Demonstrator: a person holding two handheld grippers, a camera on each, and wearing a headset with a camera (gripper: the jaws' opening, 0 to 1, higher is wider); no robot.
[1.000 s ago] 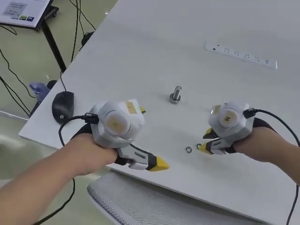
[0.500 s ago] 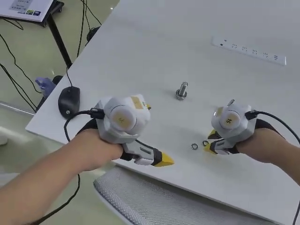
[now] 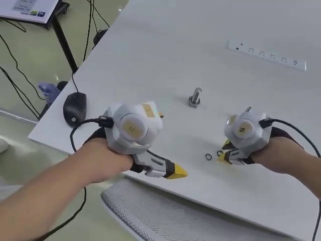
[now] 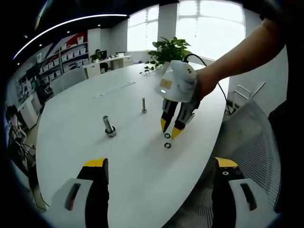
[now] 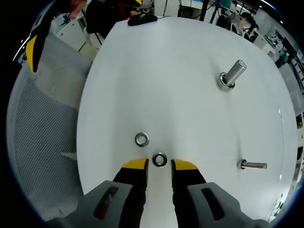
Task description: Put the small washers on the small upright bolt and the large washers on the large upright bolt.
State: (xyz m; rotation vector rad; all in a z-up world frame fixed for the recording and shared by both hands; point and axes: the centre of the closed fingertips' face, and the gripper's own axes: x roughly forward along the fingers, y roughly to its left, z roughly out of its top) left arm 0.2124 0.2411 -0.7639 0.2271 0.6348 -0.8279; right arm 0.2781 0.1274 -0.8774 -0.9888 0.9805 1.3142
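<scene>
right gripper spread, tips either side of one washer flat on the worktop, not pinching. second washer just beside. left gripper wide open.

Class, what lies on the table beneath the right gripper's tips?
A washer lies between the tips of the right gripper, a second washer beyond. Its body hides whatever lies beneath.

Bright, even light falls all round the large bolt, and its shadow on my white table is short and soft. In my left gripper view the windows beyond the bolt are blown out to white, and a ceiling strip light glares above it. Both gripper views bend the table's edge hard away from the bolt. The head view is slightly soft.
</scene>
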